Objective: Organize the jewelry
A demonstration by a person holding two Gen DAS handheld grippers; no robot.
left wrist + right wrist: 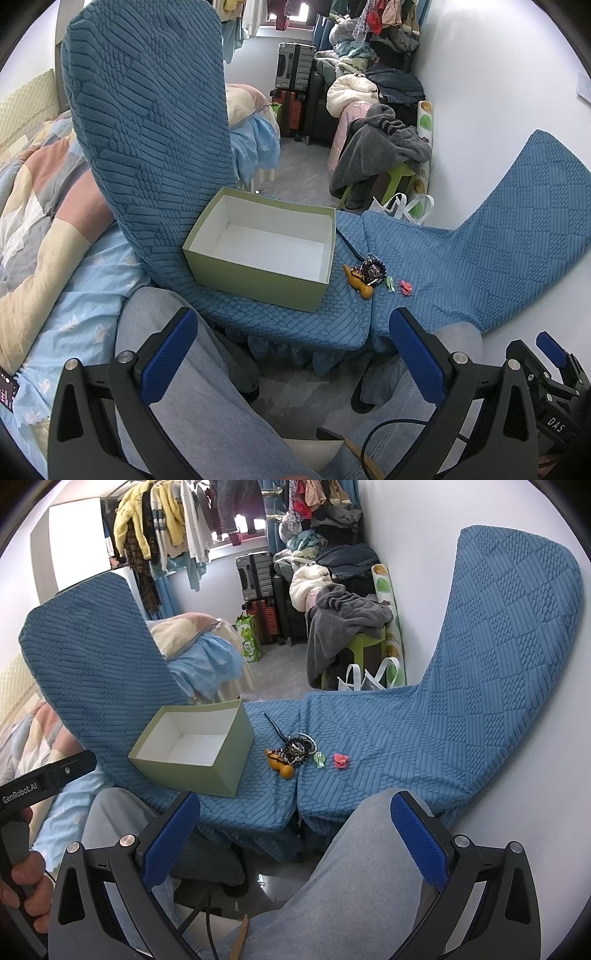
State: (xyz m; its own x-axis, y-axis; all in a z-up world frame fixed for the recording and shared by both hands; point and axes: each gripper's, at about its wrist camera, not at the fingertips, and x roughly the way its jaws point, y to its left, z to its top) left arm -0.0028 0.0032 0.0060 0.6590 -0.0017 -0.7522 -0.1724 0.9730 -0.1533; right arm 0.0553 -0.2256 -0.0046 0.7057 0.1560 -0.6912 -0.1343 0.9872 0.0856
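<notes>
An empty pale green box [258,273] [218,771] with a white inside stands on the blue-covered seats [461,266] [369,738]. To its right lies a small heap of jewelry: a dark beaded tangle [373,271] [295,751], an orange gourd charm [360,286] [282,766], a green clip [389,284] [319,758] and a pink clip [405,287] [340,760]. My left gripper [295,358] is open, held low over the person's knees, well short of the seats. My right gripper [295,838] is open too, above a grey-trousered leg. Nothing is between either pair of fingers.
Two chair backs in blue covers rise at the left [147,122] and right [509,635]. A bed with a patchwork quilt [33,192] lies at the left. Piled clothes [380,147], suitcases [295,66] and a white bag [369,679] crowd the floor behind.
</notes>
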